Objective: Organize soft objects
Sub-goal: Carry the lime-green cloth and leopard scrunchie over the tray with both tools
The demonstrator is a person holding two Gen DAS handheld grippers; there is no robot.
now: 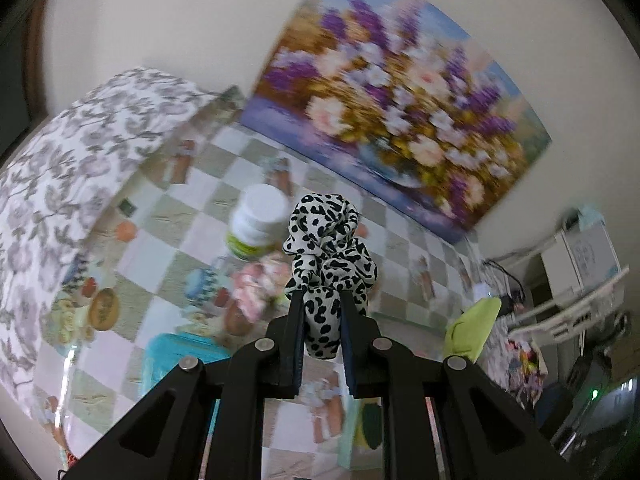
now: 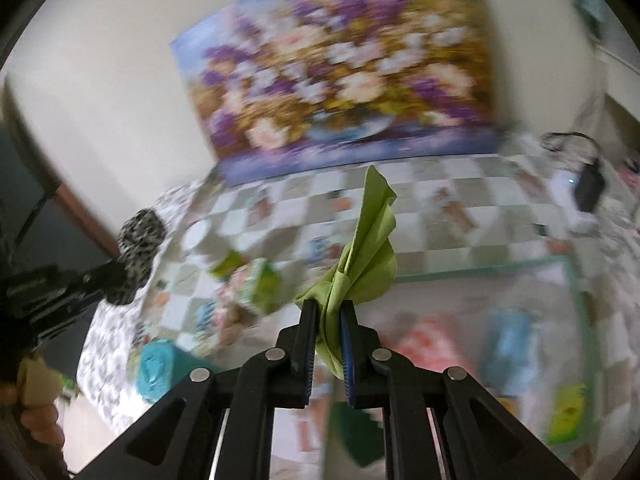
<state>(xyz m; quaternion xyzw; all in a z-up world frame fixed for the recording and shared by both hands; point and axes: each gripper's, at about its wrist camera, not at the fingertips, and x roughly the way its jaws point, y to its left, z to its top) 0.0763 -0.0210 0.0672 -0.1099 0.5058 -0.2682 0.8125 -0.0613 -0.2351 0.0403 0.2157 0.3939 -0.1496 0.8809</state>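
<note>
My left gripper (image 1: 322, 300) is shut on a black-and-white spotted scrunchie (image 1: 330, 256), which bunches up above the fingertips, lifted over the table. My right gripper (image 2: 331, 308) is shut on a lime-green cloth (image 2: 370, 248) that stands up in a folded peak past the fingertips. In the left wrist view the green cloth (image 1: 474, 328) shows at the right. In the right wrist view the left gripper (image 2: 94, 276) with the scrunchie (image 2: 138, 248) appears at the far left. A pink floral scrunchie (image 1: 256, 284) lies on the checkered tablecloth (image 1: 168, 216) below.
A white jar with a green label (image 1: 258, 220) stands on the table. A teal container (image 1: 180, 356) sits near the front. A floral painting (image 1: 396, 96) leans on the wall behind. A patterned cloth (image 1: 60, 184) covers the left side. Cables and a black device (image 2: 588, 184) lie at the right.
</note>
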